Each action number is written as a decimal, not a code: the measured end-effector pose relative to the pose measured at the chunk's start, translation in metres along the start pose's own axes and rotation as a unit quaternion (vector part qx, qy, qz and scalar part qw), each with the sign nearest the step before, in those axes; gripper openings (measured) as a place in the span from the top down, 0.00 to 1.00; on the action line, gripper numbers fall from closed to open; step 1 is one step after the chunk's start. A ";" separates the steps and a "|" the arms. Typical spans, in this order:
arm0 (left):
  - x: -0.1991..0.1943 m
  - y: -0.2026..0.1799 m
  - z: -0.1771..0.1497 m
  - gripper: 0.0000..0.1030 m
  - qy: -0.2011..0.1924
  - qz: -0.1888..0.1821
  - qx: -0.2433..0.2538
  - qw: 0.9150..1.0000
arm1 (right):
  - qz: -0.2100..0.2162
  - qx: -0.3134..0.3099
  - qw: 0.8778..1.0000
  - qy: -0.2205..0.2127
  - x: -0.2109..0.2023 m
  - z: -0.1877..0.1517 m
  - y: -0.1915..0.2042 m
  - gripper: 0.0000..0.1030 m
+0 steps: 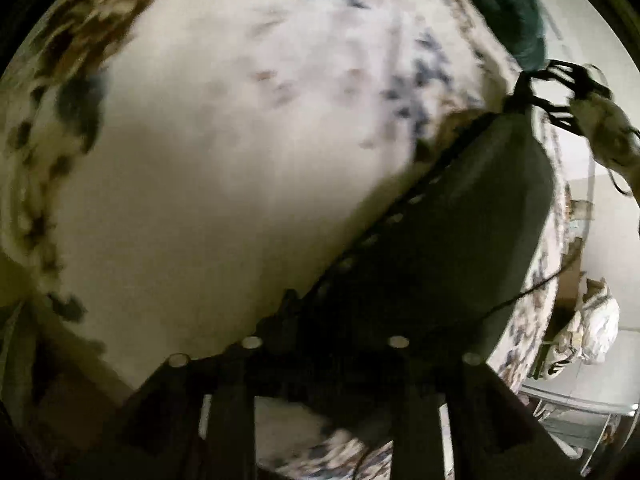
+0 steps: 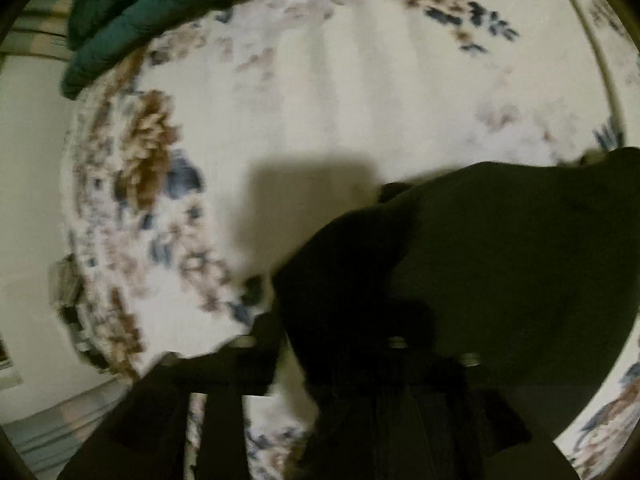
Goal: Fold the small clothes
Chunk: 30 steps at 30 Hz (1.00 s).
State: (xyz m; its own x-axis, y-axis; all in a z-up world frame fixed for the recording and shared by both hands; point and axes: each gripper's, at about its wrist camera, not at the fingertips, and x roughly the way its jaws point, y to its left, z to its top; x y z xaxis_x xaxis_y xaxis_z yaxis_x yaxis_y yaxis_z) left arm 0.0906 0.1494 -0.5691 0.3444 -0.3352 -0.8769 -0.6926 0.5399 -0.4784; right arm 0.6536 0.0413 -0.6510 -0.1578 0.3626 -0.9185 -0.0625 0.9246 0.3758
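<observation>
A dark olive small garment (image 1: 460, 248) is stretched in the air above a floral bedsheet (image 1: 224, 152). My left gripper (image 1: 324, 344) is shut on one edge of it at the bottom of the left wrist view. The other gripper (image 1: 536, 100) shows far off at the garment's opposite end. In the right wrist view the same dark garment (image 2: 500, 264) fills the lower right, and my right gripper (image 2: 320, 348) is shut on its near edge, above the floral sheet (image 2: 320, 92). Both views are blurred.
A dark green garment (image 2: 132, 20) lies on the sheet at the upper left of the right wrist view, and it also shows in the left wrist view (image 1: 500, 4). A crumpled floral bundle (image 1: 588, 336) sits beyond the bed edge on the right.
</observation>
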 end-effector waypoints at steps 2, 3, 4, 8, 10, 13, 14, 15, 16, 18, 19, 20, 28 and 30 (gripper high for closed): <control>-0.007 0.010 -0.001 0.65 0.006 0.006 -0.005 1.000 | 0.018 0.001 1.000 0.003 -0.008 -0.011 -0.004 0.40; -0.012 0.015 -0.002 0.53 0.008 0.004 -0.005 1.000 | 0.030 0.000 1.000 0.006 -0.014 -0.020 -0.007 0.40; -0.015 0.017 -0.002 0.45 0.008 0.002 -0.003 1.000 | 0.041 -0.002 0.999 0.011 -0.019 -0.032 -0.012 0.37; -0.019 0.013 0.000 0.43 0.015 0.003 0.024 1.000 | 0.051 -0.028 0.998 0.016 -0.041 -0.088 -0.034 0.34; -0.014 0.005 0.002 0.43 0.020 0.004 0.044 0.999 | 0.053 -0.031 0.998 0.015 -0.051 -0.130 -0.056 0.34; -0.003 -0.015 0.003 0.43 0.019 0.018 0.082 0.996 | 0.042 -0.026 0.998 0.027 -0.052 -0.206 -0.097 0.34; 0.003 -0.021 0.000 0.43 0.021 0.024 0.097 0.995 | 0.028 -0.017 0.999 0.035 -0.047 -0.242 -0.116 0.34; 0.009 -0.026 -0.002 0.43 0.023 0.035 0.110 0.993 | 0.024 -0.010 0.999 0.046 -0.041 -0.269 -0.130 0.34; 0.014 -0.028 -0.003 0.43 0.025 0.043 0.120 0.991 | 0.024 0.004 0.998 0.063 -0.031 -0.301 -0.145 0.34; 0.026 -0.032 -0.008 0.45 0.031 0.059 0.140 0.988 | 0.032 0.040 0.993 0.108 -0.004 -0.363 -0.172 0.34; 0.030 -0.034 -0.008 0.45 0.033 0.061 0.143 0.987 | 0.041 0.053 0.989 0.131 0.011 -0.389 -0.181 0.34; 0.031 -0.034 -0.010 0.46 0.032 0.061 0.146 0.987 | 0.046 0.066 0.986 0.149 0.026 -0.414 -0.190 0.34; 0.021 -0.039 -0.021 0.95 0.027 0.072 0.176 0.981 | 0.075 0.108 0.985 0.115 0.082 -0.502 -0.202 0.38; 0.015 -0.041 -0.023 0.95 0.022 0.069 0.179 0.981 | 0.068 0.088 0.990 0.086 0.073 -0.509 -0.197 0.94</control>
State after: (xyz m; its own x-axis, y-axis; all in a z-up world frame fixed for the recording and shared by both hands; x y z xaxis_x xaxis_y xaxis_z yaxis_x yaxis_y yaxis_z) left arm 0.1098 0.1044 -0.5613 0.2299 -0.2686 -0.9354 -0.4616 0.8161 -0.3477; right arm 0.1528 -0.1734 -0.7292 -0.3195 0.4738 -0.8206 0.1406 0.8801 0.4535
